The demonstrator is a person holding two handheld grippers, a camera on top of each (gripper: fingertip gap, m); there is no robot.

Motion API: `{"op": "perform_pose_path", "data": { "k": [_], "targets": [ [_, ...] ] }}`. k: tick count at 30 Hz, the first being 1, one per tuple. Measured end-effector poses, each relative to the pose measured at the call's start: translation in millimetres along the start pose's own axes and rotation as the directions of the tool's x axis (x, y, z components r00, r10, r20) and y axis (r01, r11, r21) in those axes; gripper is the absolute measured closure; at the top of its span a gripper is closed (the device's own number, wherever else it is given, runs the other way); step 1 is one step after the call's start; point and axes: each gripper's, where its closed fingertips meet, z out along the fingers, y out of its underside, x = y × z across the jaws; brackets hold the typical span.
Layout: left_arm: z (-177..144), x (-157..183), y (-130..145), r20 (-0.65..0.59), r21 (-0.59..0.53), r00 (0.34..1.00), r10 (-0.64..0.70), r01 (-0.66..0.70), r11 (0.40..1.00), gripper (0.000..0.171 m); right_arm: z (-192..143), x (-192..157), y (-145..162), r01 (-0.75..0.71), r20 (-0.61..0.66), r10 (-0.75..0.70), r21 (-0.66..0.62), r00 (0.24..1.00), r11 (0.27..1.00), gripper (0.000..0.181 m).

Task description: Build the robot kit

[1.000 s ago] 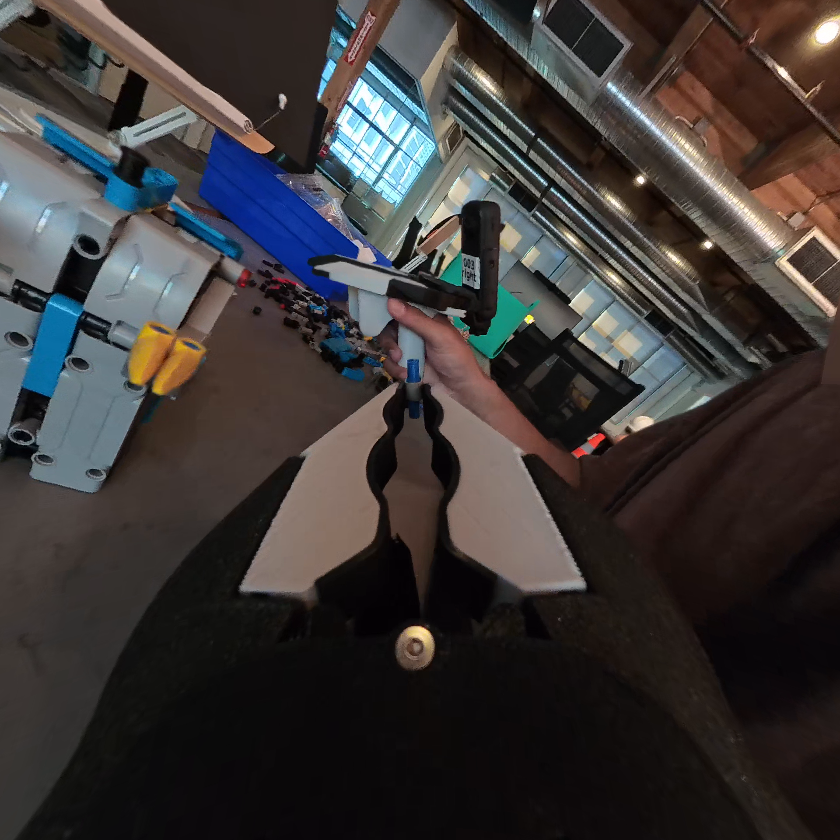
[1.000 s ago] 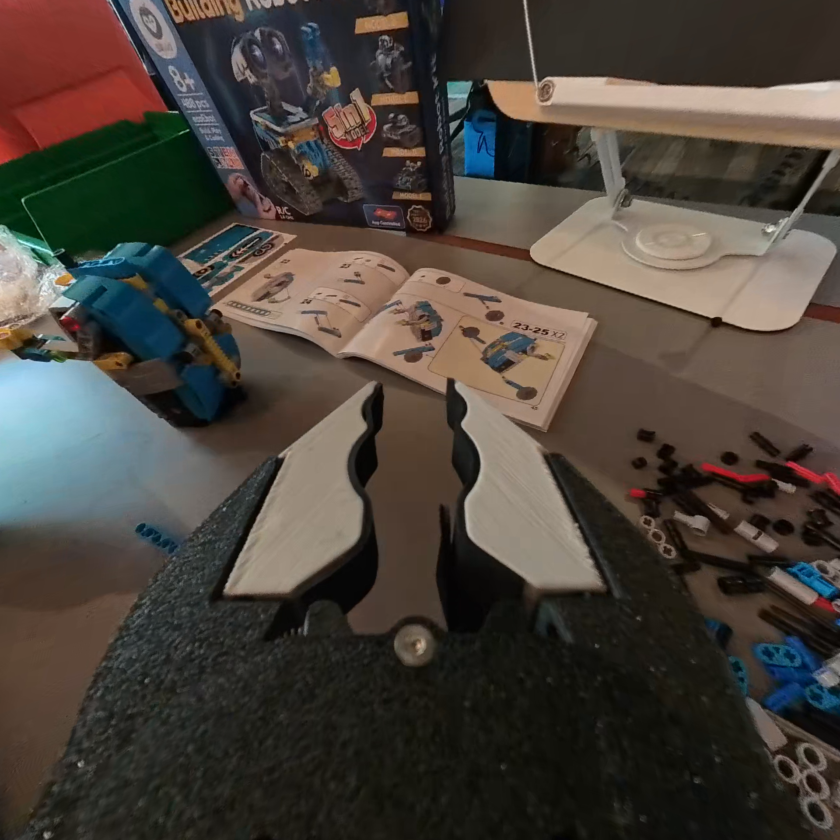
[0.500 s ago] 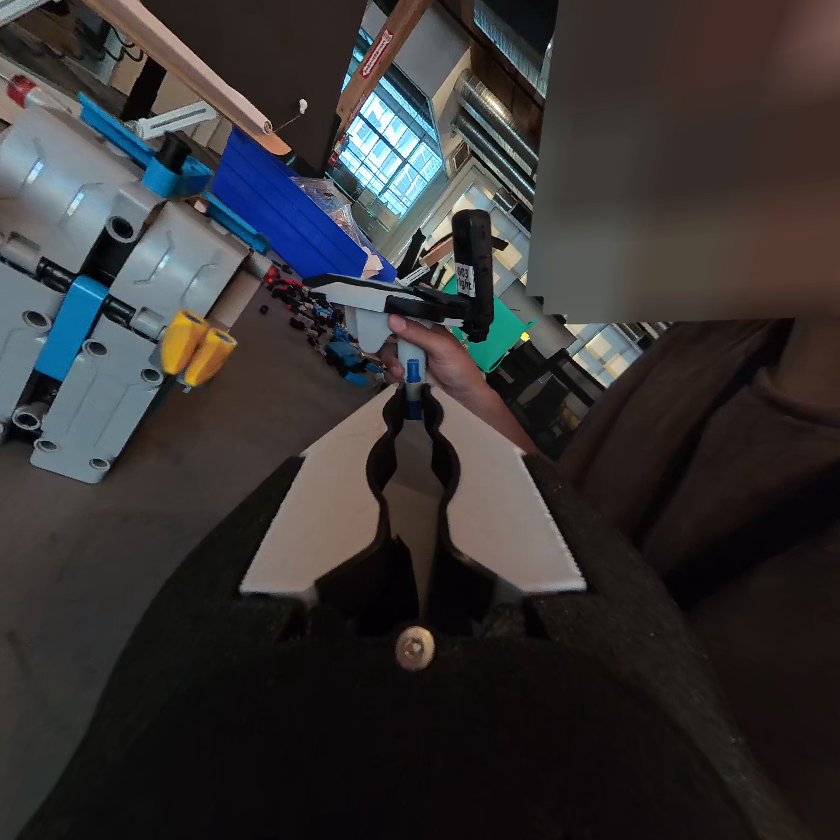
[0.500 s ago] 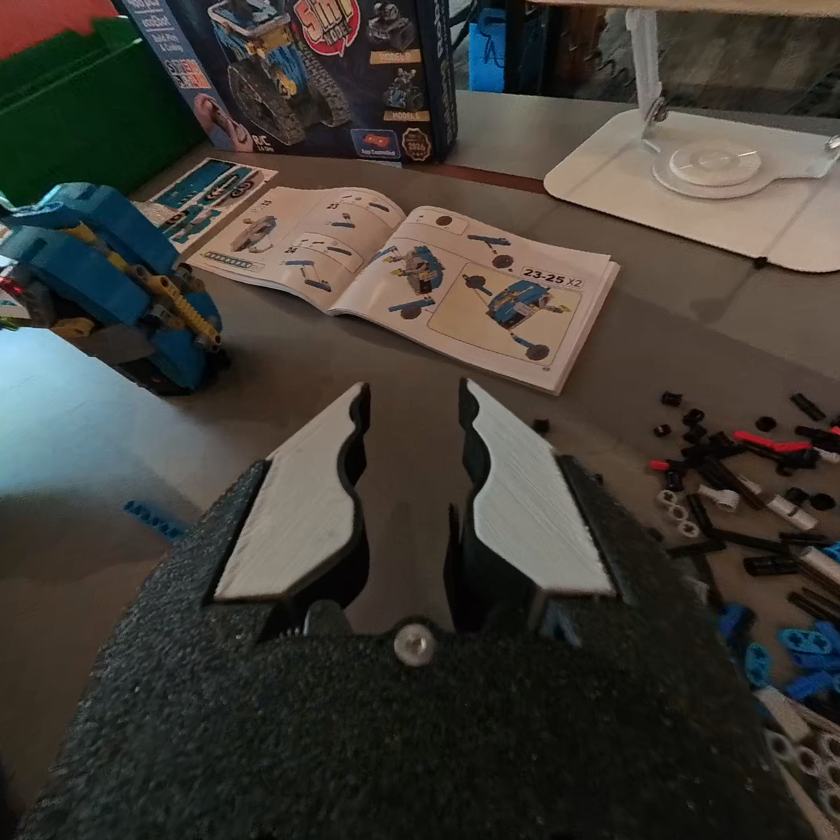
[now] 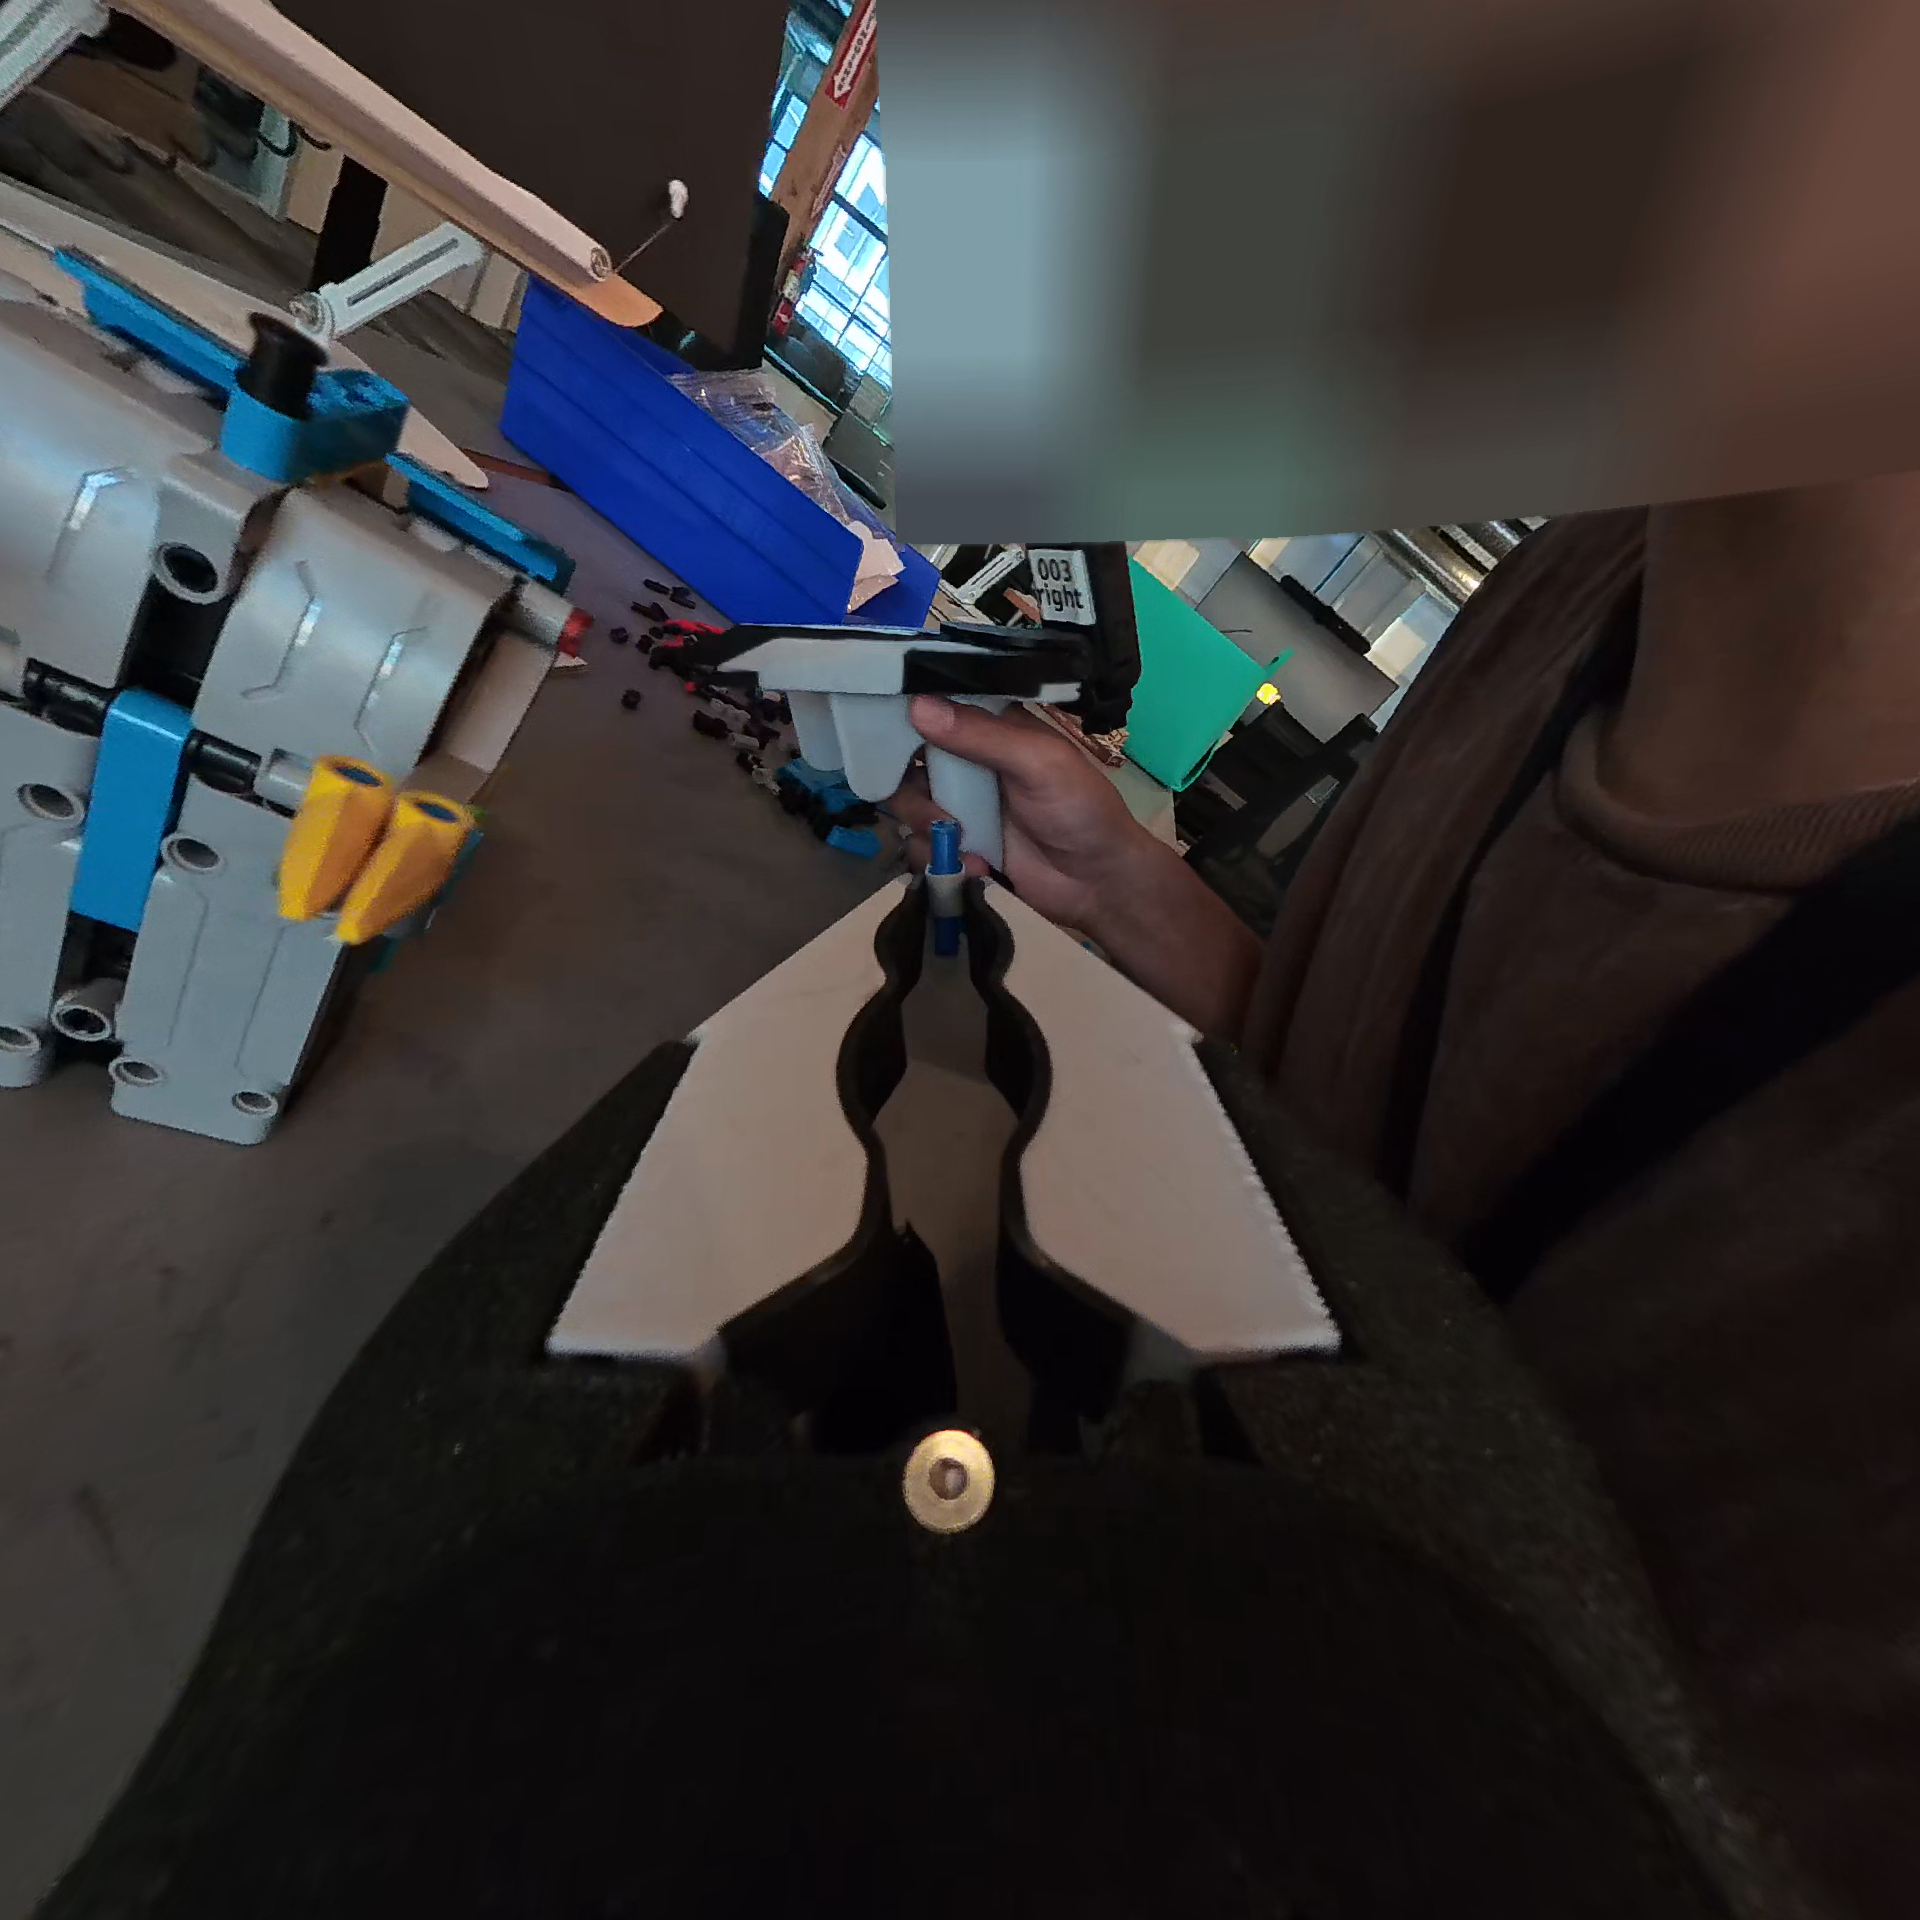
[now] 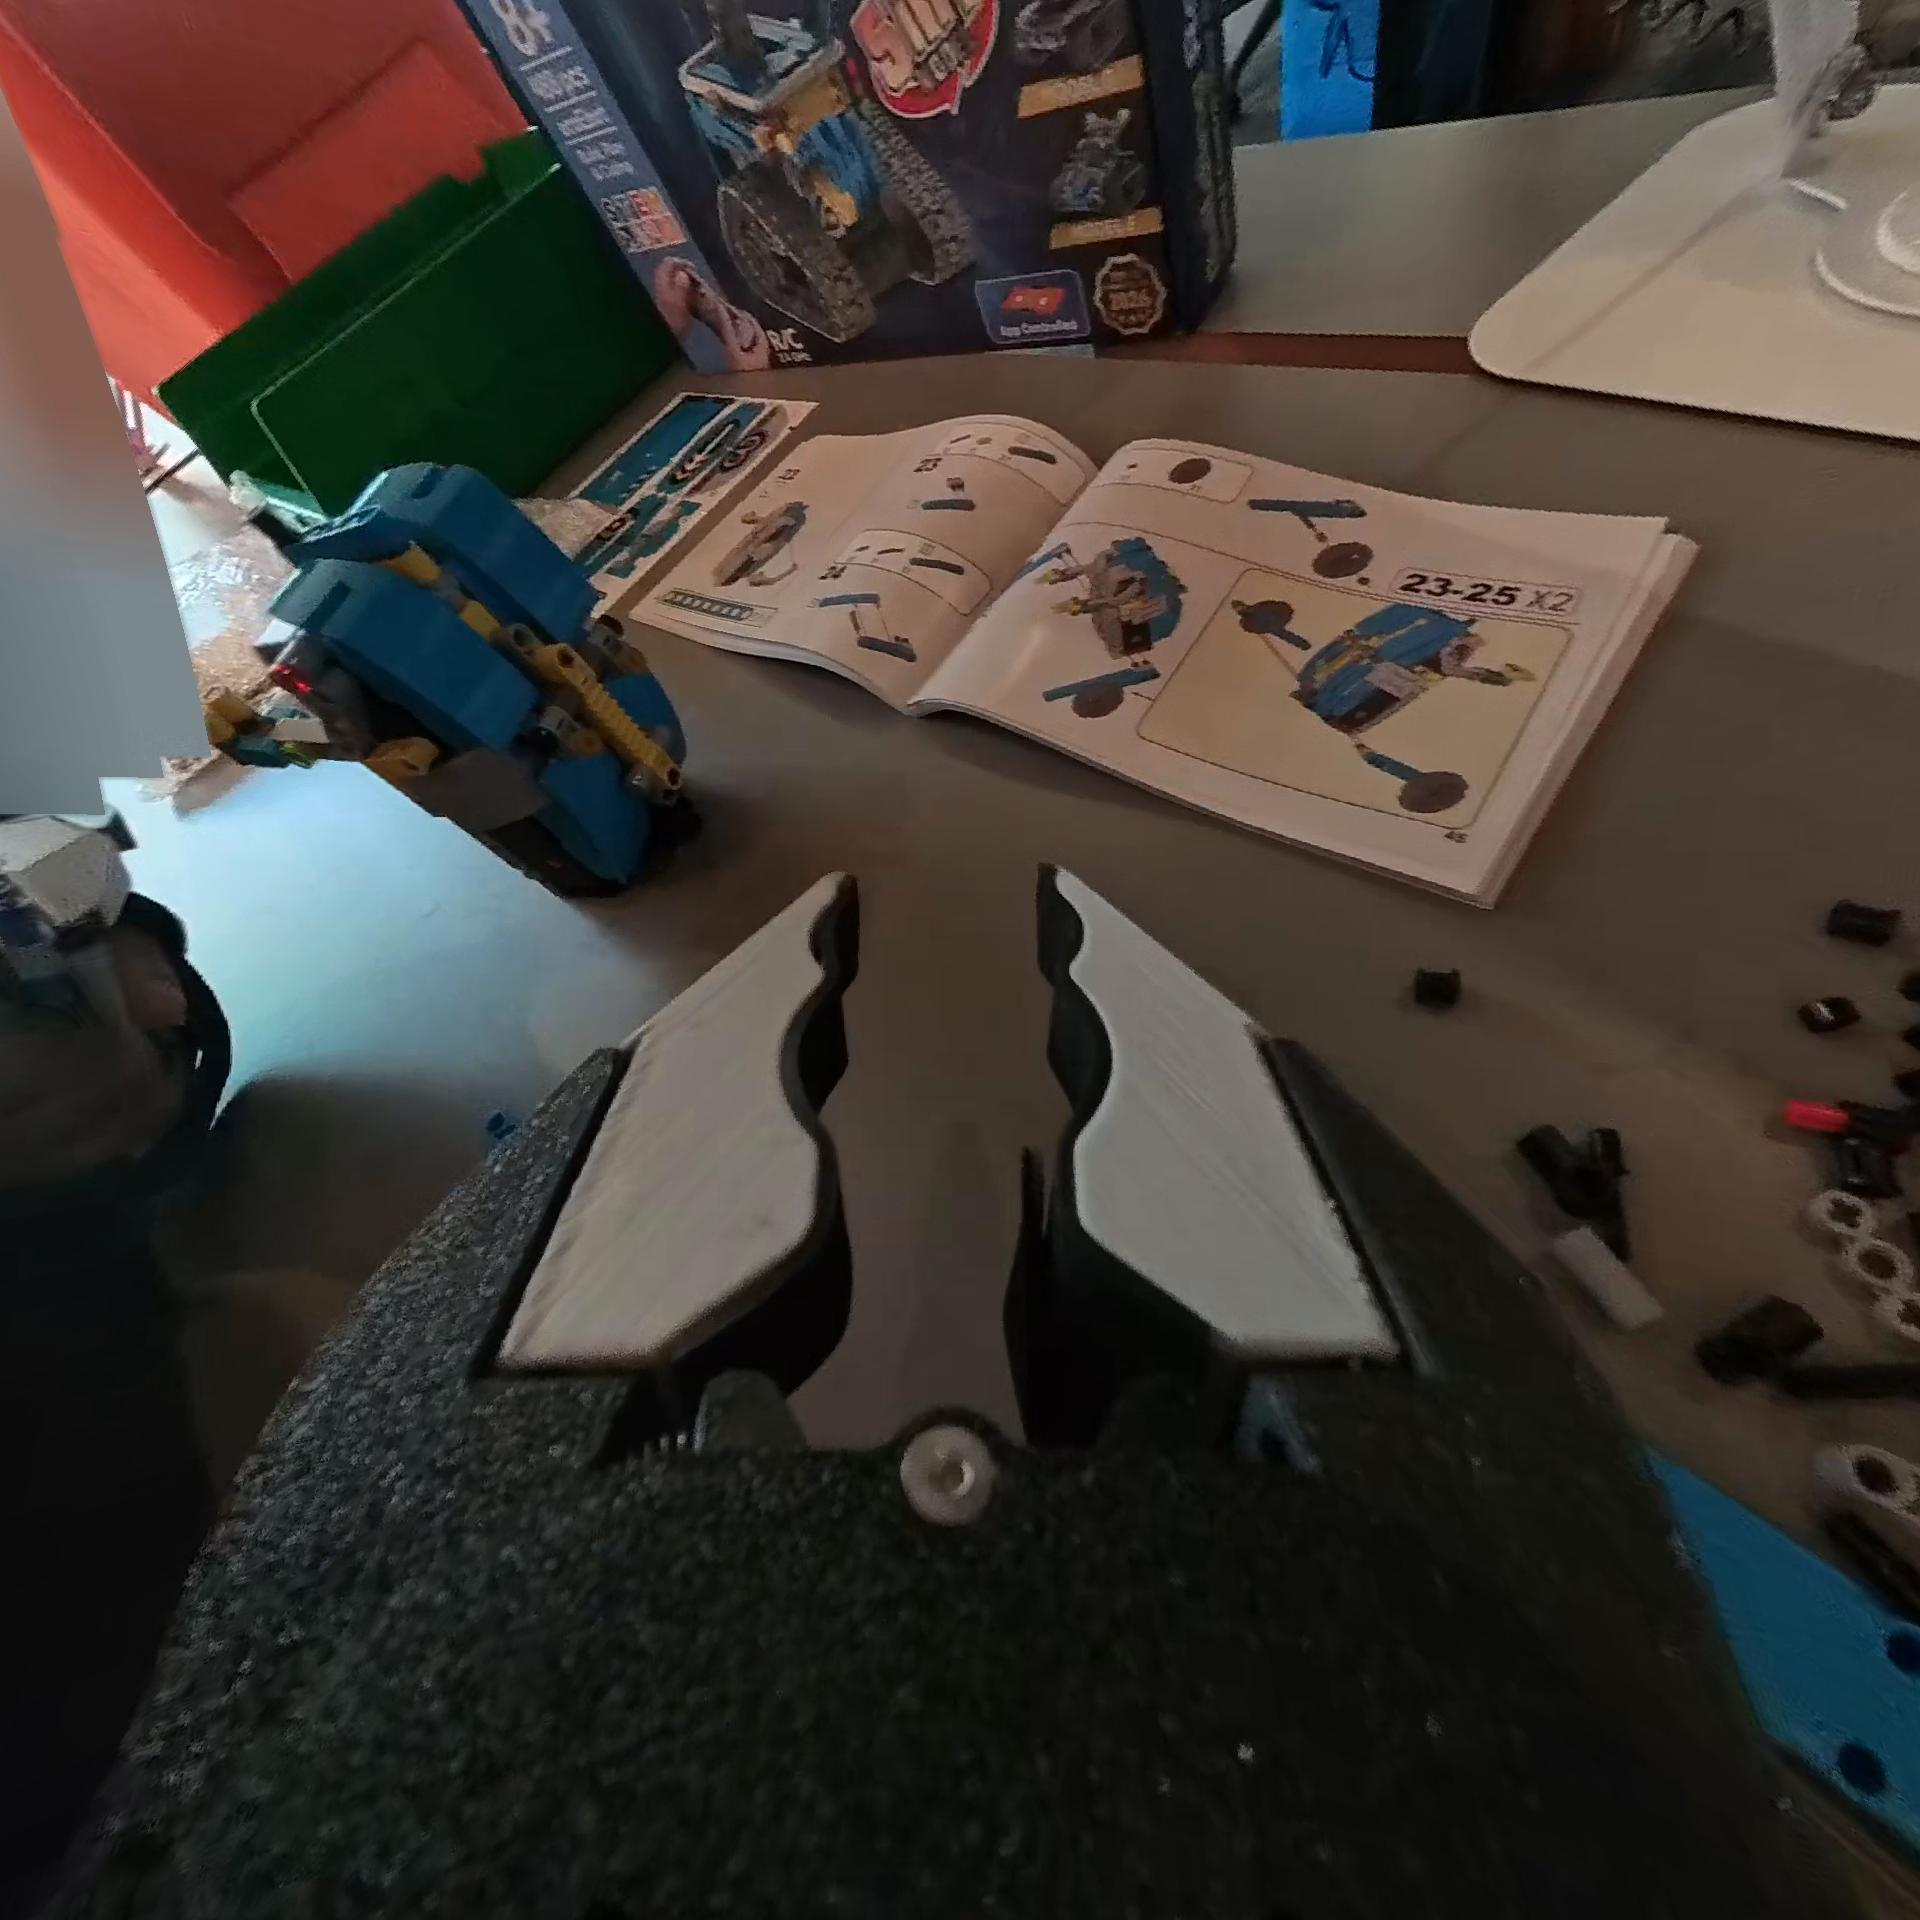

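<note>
My left gripper [image 5: 943, 894] is shut on a small blue and white pin [image 5: 944, 871], held upright at its fingertips above the grey table. A grey and blue brick model with yellow cones [image 5: 208, 790] stands to its left. The right gripper [image 5: 894, 670] shows farther off in a person's hand. In the right wrist view my right gripper [image 6: 948, 896] is open and empty, low over the table. Ahead of it lies an open instruction booklet [image 6: 1195, 634]. A blue and yellow brick model [image 6: 468, 675] stands to its left.
Loose black, white, red and blue brick parts [image 6: 1849, 1195] lie at the right. A toy box [image 6: 914, 177], a green bin [image 6: 416, 343] and a white lamp base [image 6: 1714, 281] stand at the back. A blue bin [image 5: 686, 478] sits behind the parts pile. A person's brown sleeve [image 5: 1558, 935] is at the right. Some 20 centimetres of space lies between my two pairs of fingers.
My right gripper has moved forward and lower toward the table and opened a little wider. The left view has tilted; the pin stays gripped. The right gripper's handle has levelled out.
</note>
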Motion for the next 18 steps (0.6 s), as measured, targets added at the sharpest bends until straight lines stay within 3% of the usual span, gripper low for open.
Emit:
{"op": "perform_pose_path", "data": {
  "k": [10,18],
  "targets": [
    [5.7,2.5,8.5,0.034,-0.042,0.996,0.087,-0.085,0.995,0.165,12.1,-20.8,14.1,0.133,0.023,-0.131,-0.078,0.991,0.988,0.149],
    [5.4,0.8,11.8,0.069,-0.065,0.99,0.125,-0.121,0.991,0.165,13.8,-49.8,17.4,0.176,0.156,-0.164,-0.073,0.974,0.982,0.155]
  ]
}}
